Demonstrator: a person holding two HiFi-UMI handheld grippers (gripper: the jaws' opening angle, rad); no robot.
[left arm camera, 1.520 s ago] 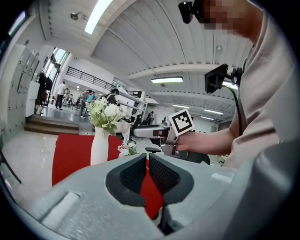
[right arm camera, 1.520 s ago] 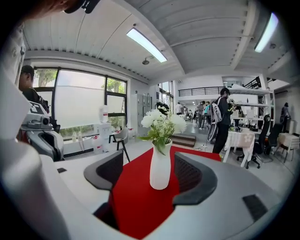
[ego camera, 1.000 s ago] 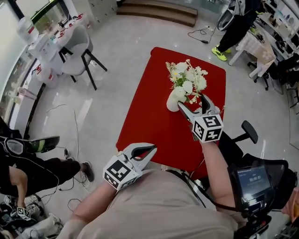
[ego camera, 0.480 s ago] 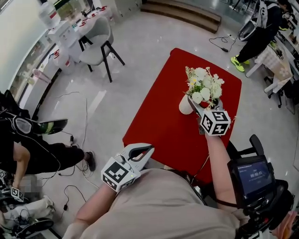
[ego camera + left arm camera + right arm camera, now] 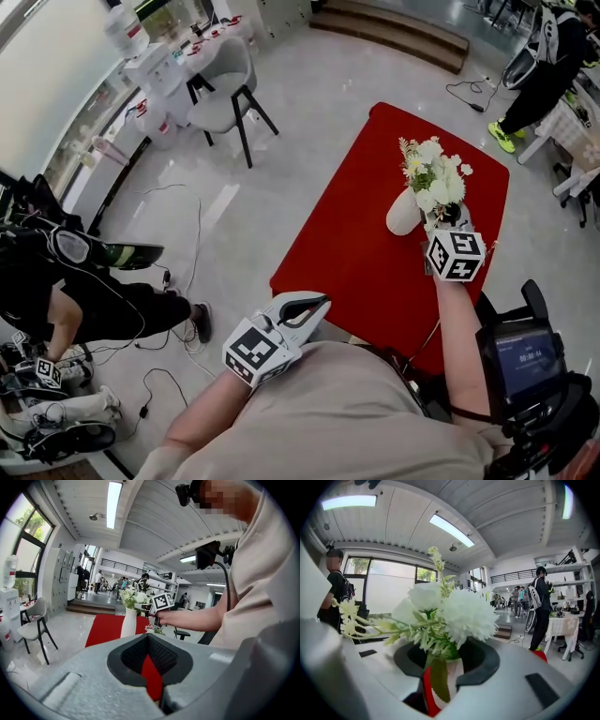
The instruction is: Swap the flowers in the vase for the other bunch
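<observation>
Around the red table point(image 5: 356, 253), on a pale glossy floor point(image 5: 309, 122): grey chair point(image 5: 225, 80) well off to the far left, loose cables point(image 5: 191, 267) at left, steps point(image 5: 394, 23) along the far edge, black office chair point(image 5: 532, 292) by the near right corner. Crouching person point(image 5: 94, 300) at the left margin and standing person point(image 5: 548, 61) at the far right, both well apart from the table.

Toward the far right part of the table: white vase point(image 5: 404, 214), upright, long axis vertical, mouth up. Rising from that mouth: bunch of white flowers point(image 5: 434, 176), stems upright, heads fanned out above.

Beside the vase foot, lying on the table below the right hand: second bunch point(image 5: 153, 629), small in the left gripper view, pale blooms with green leaves.

From the near side, right gripper point(image 5: 442, 217) level with the vase mouth; jaws just drawn inward, now clamped round the green stems of the white bunch, white heads crowding the right gripper view above.

At the near left edge of the table, close to the wearer's torso and well apart from the vase: left gripper point(image 5: 317, 302), jaw tips together, nothing held, a sliver of red table visible through the gap behind the tips.

Open room: bare red surface to the left and near side of the vase; far and right table edges near it.
</observation>
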